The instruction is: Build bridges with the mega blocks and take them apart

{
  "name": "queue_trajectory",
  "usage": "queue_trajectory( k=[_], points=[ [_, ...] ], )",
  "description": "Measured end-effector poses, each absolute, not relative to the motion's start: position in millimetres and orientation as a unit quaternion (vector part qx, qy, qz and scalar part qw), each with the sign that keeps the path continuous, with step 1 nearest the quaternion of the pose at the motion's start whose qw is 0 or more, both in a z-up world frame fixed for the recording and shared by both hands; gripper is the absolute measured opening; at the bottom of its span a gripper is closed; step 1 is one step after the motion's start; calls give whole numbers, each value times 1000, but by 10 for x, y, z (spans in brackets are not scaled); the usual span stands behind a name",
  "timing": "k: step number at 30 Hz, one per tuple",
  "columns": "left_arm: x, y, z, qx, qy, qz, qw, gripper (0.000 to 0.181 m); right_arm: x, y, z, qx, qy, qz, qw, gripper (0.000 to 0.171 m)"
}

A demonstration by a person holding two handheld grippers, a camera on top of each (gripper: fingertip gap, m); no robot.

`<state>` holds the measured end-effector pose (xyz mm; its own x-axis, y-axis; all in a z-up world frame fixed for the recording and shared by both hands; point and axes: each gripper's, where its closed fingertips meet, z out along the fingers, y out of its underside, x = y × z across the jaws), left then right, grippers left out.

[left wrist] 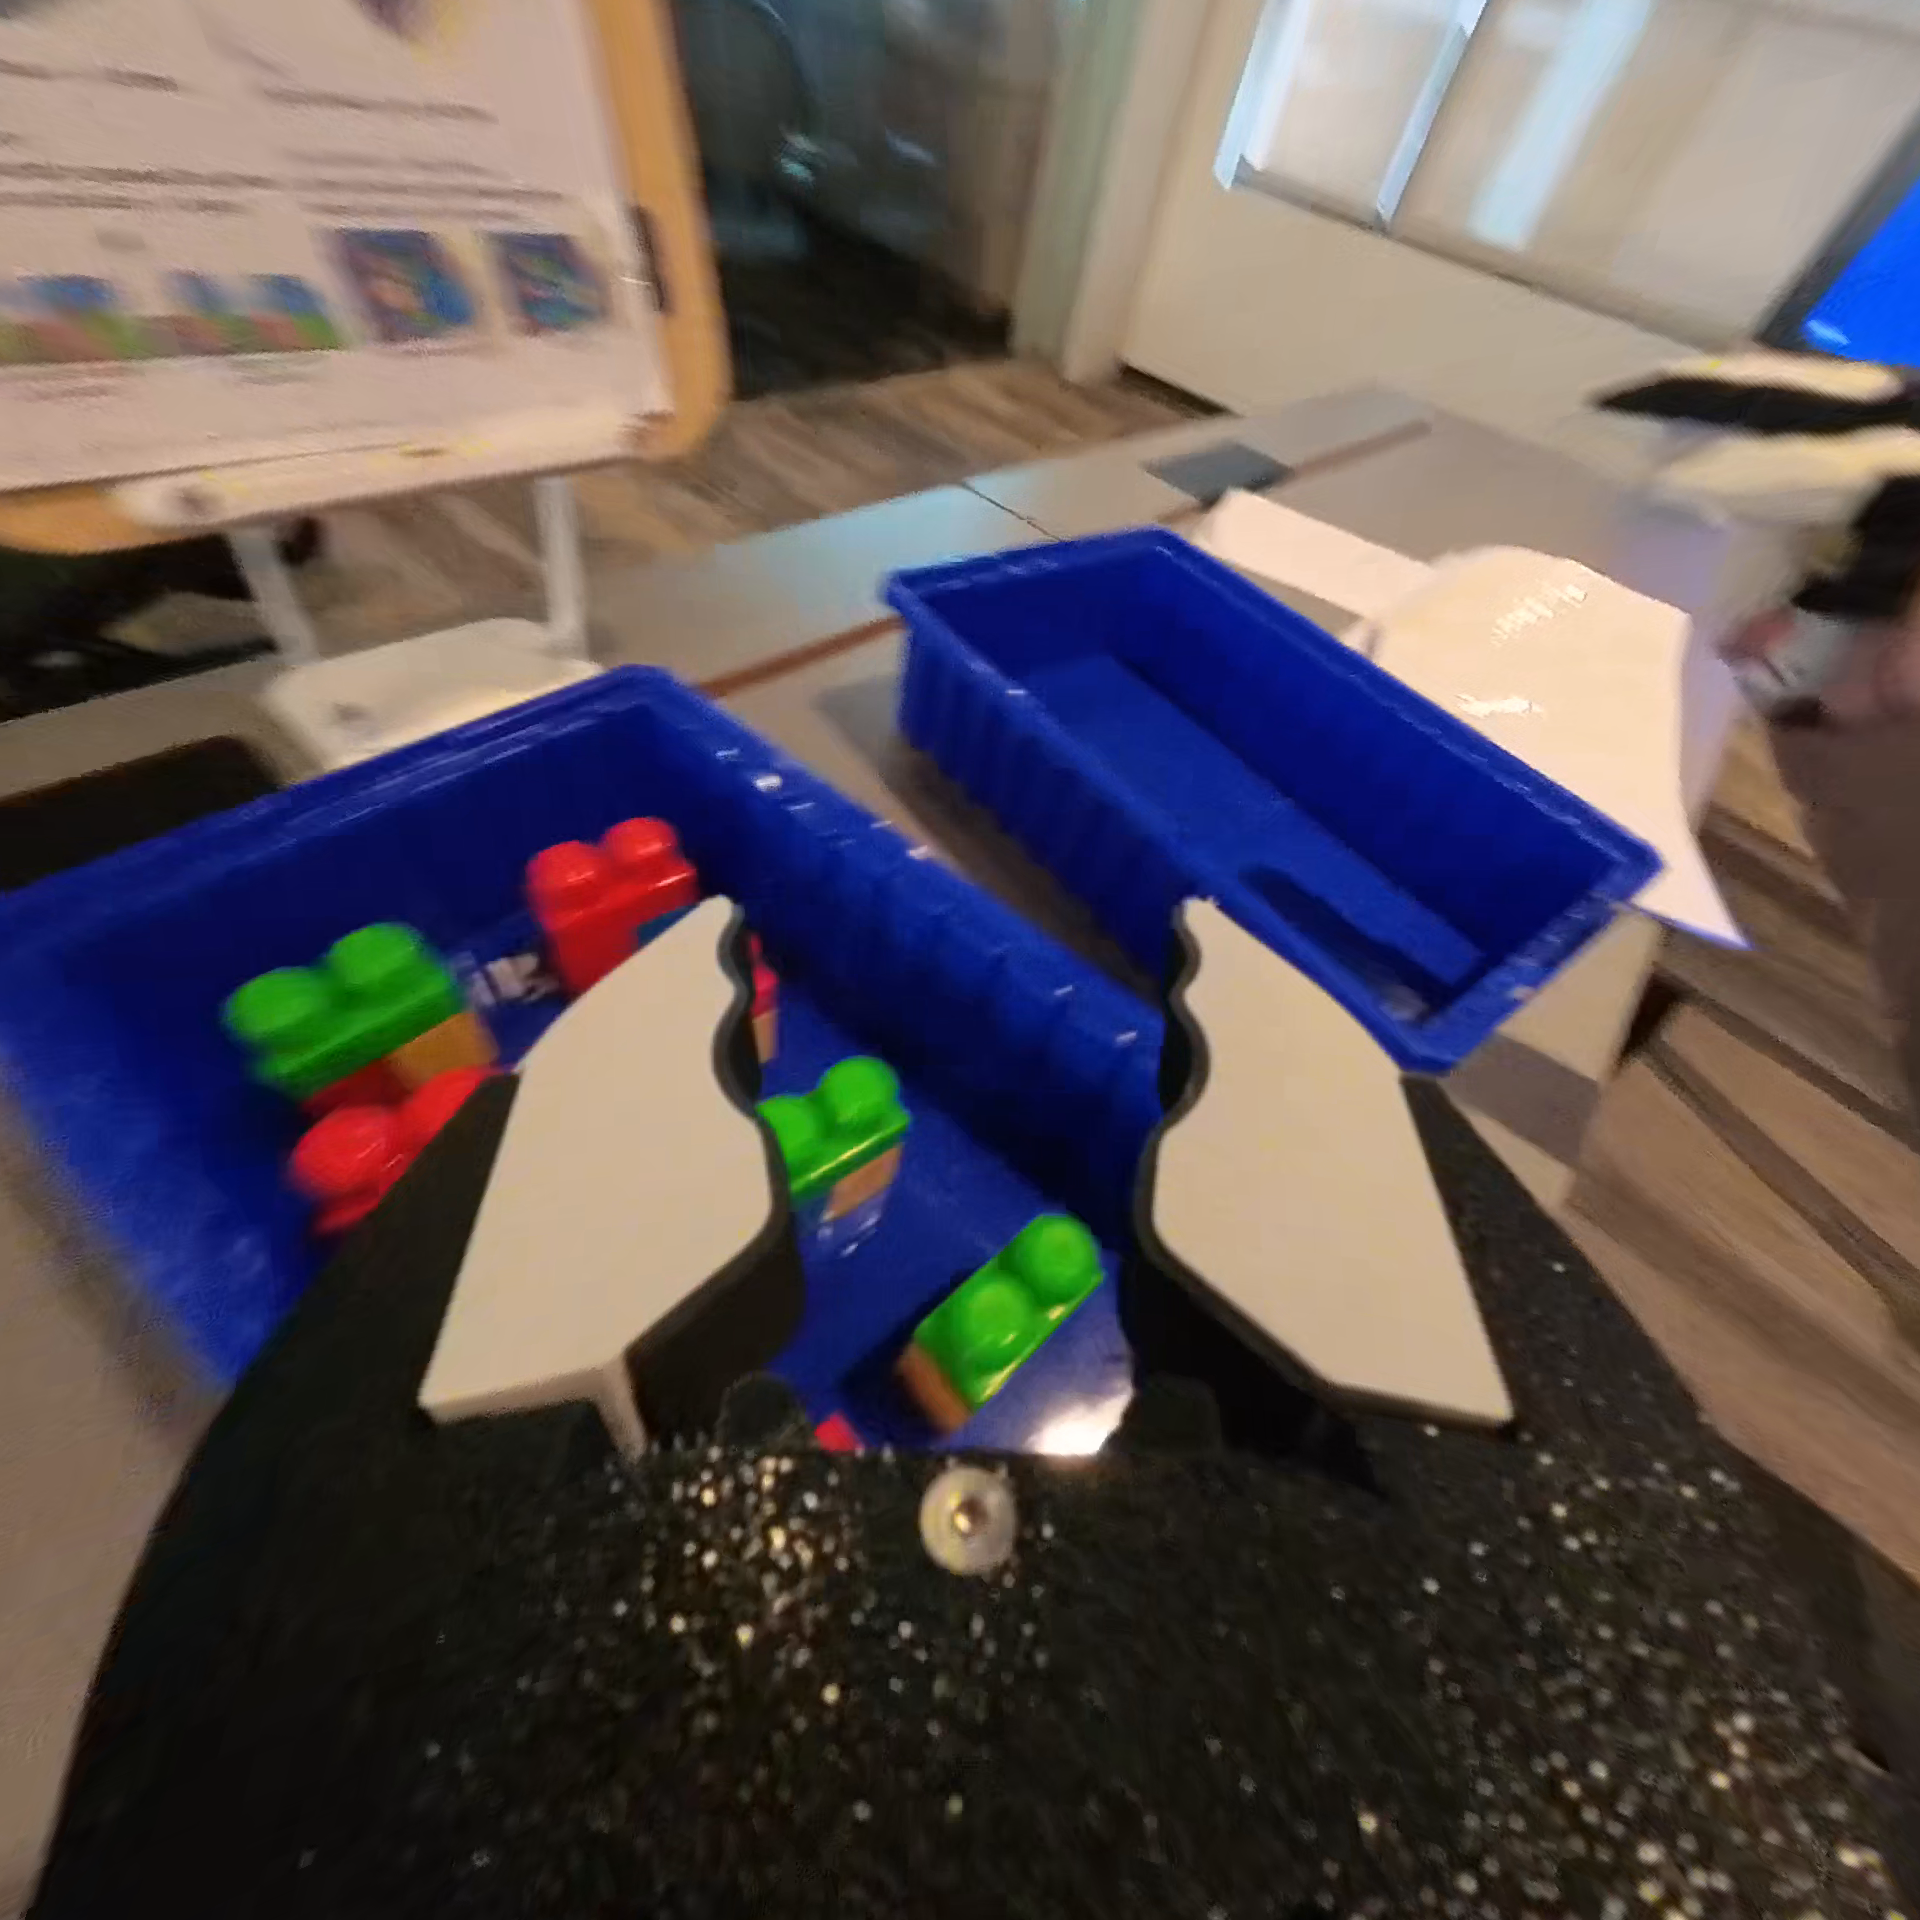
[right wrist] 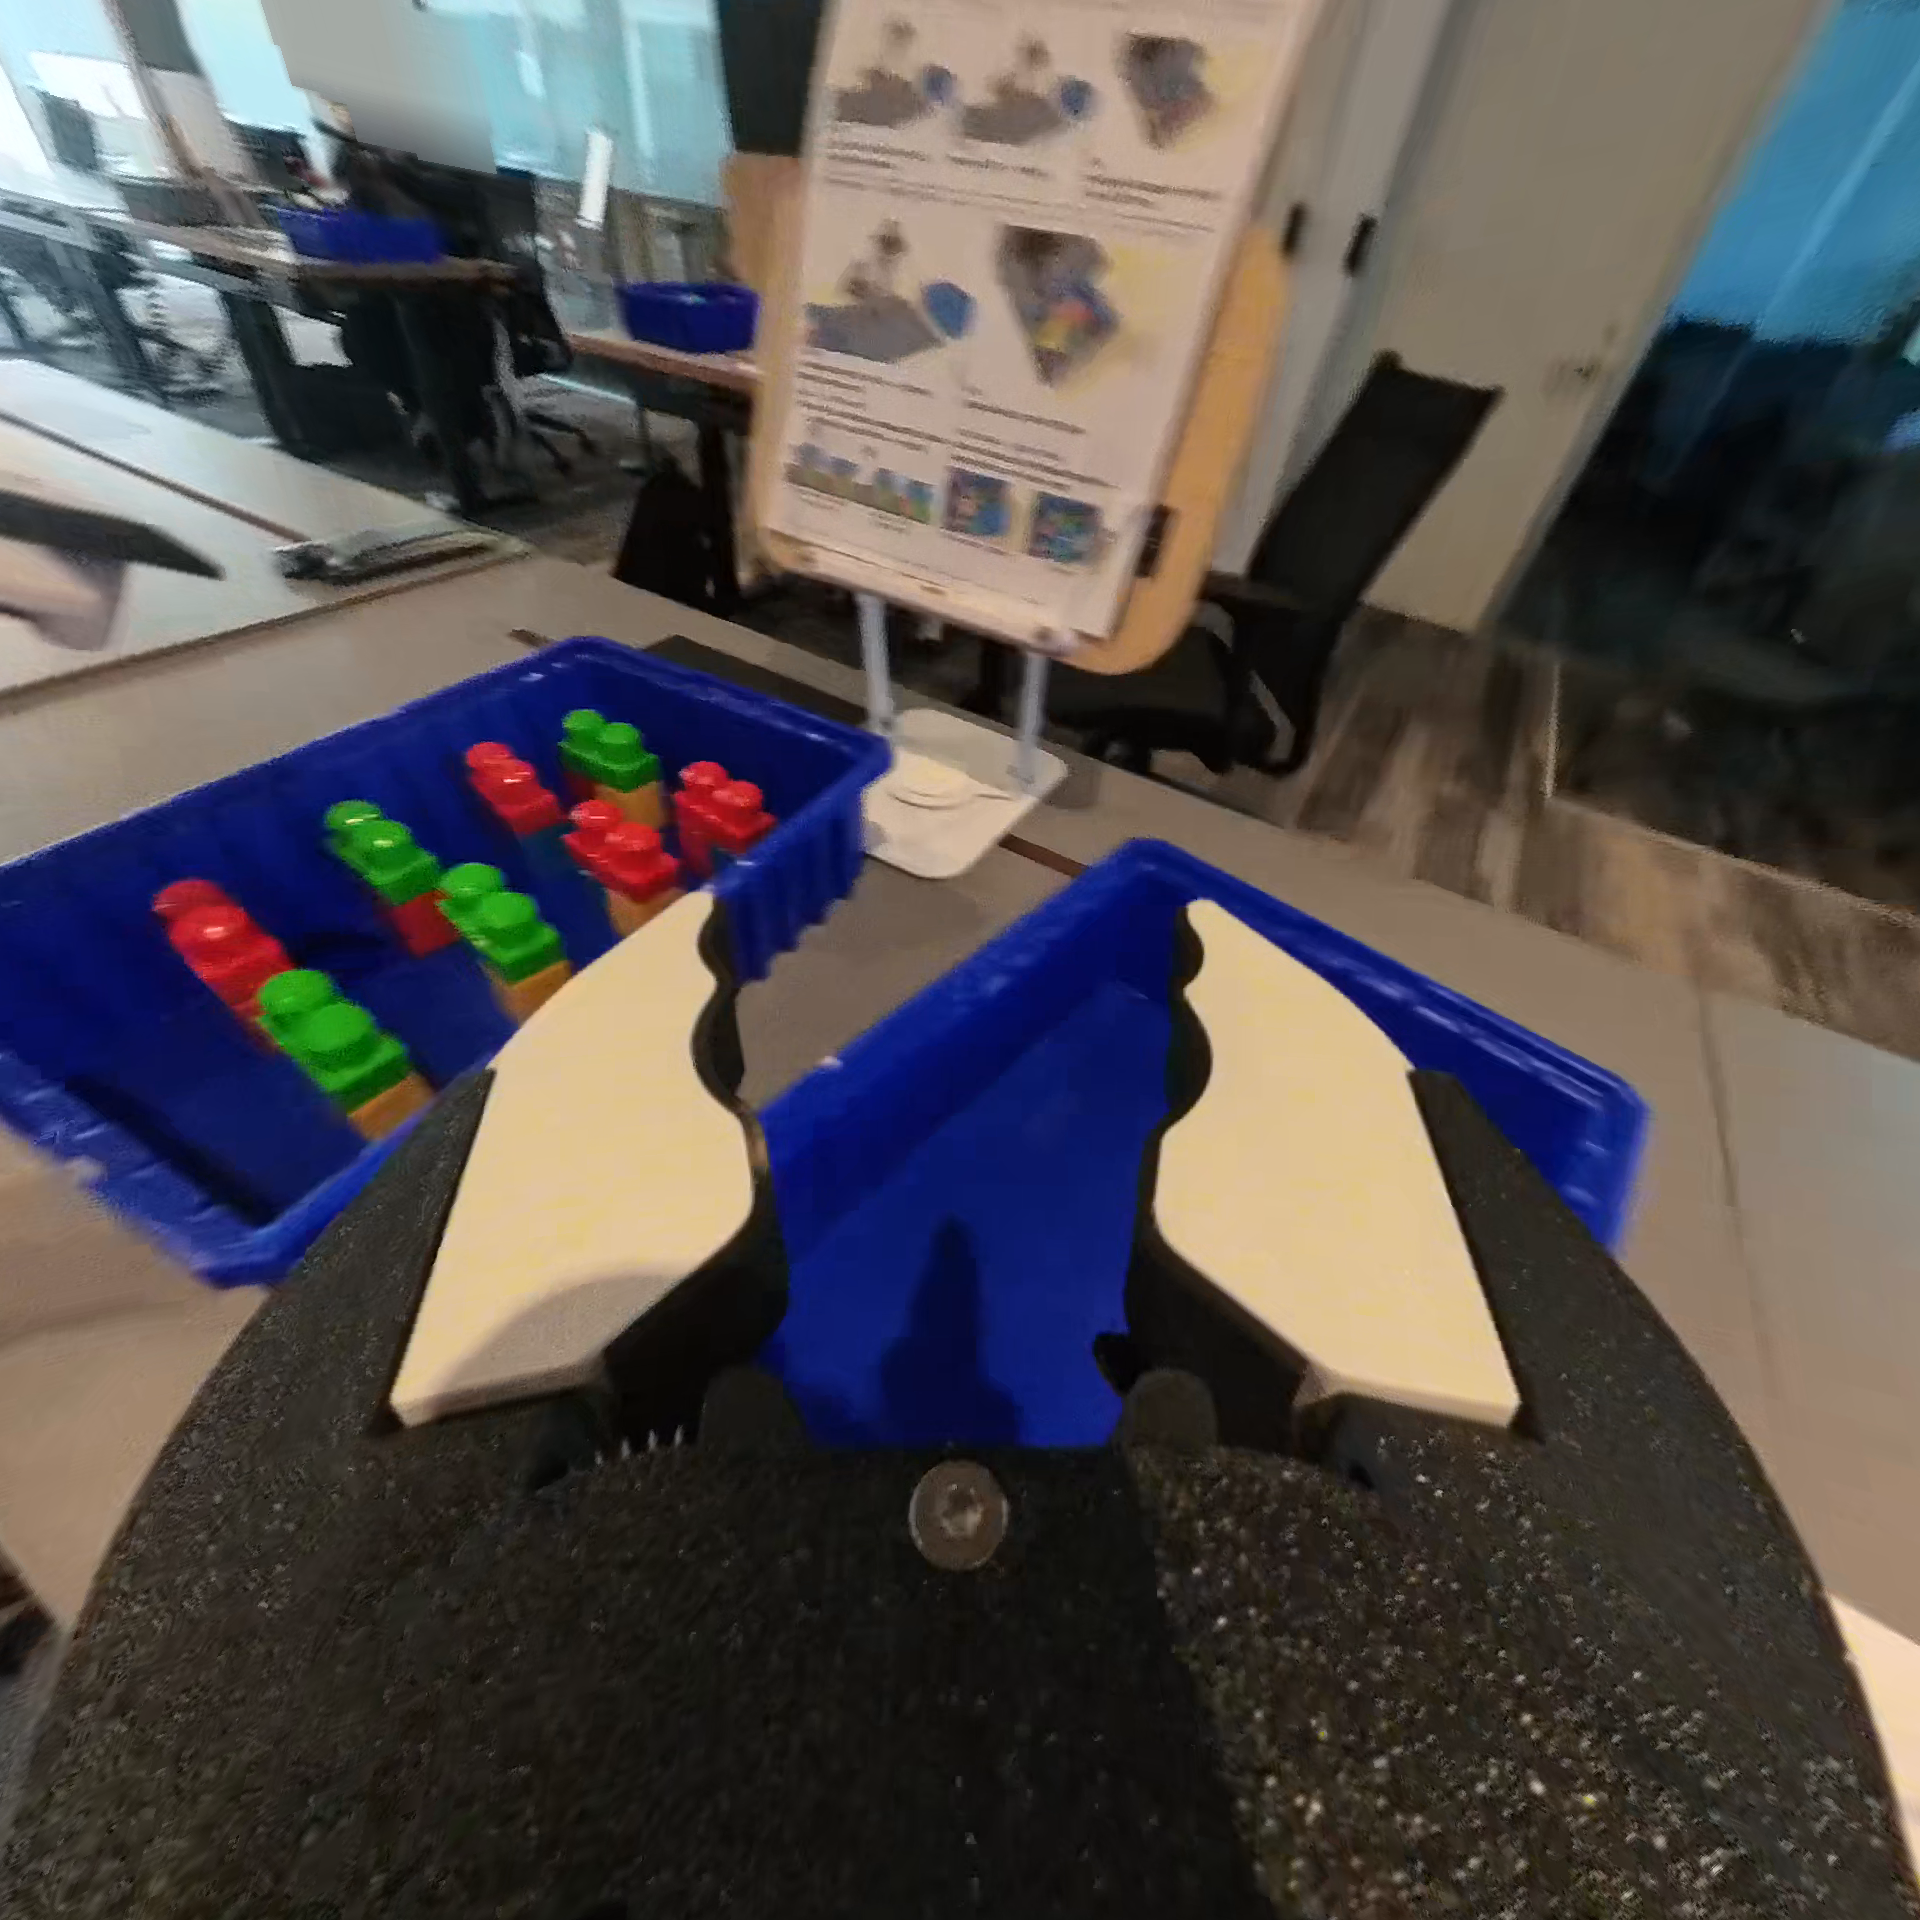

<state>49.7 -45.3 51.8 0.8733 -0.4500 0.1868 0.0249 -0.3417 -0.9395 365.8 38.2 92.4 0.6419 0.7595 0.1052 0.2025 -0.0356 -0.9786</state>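
Note:
A blue bin [left wrist: 935, 935] holds several red and green mega blocks, among them a green block [left wrist: 836, 1122] and a red block [left wrist: 608, 894]. My left gripper [left wrist: 956, 935] is open and empty, held above this bin's right side. A second blue bin [left wrist: 1039, 748] stands to the right and has no blocks in it. In the right wrist view the block-filled bin [right wrist: 800, 862] is at the left and the blockless bin [right wrist: 1538, 1101] lies under my right gripper [right wrist: 945, 935], which is open and empty above its left wall.
Both bins stand on a grey table [right wrist: 1299, 935]. A poster board on a stand [right wrist: 997, 312] rises behind the table, with a black chair [right wrist: 1351, 561] beside it. White paper [left wrist: 1538, 665] lies behind the second bin. A person [left wrist: 1849, 582] is at the far right.

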Motion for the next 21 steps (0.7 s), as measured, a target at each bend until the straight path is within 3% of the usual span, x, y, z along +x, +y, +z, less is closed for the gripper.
queue_trajectory(
  k=[3, 7, 17, 21],
  points=[
    [-186, -643, 167, -813, 72, -172, 552, 66, 3134, -127, 754, -651, -374, 271, 602, 79],
    [-707, -769, -362, -849, 8, -196, 491, 68, 2606, -567, 548, -632, -384, 303, 601, 77],
    [-863, -519, -678, -890, 37, -180, 418, 79, 1979, -853, 456, -596, -382, 339, 620, 67],
    [-795, -436, -799, -907, 53, -172, 382, 68, 1840, -858, 435, -581, -383, 355, 624, 65]
  ],
)
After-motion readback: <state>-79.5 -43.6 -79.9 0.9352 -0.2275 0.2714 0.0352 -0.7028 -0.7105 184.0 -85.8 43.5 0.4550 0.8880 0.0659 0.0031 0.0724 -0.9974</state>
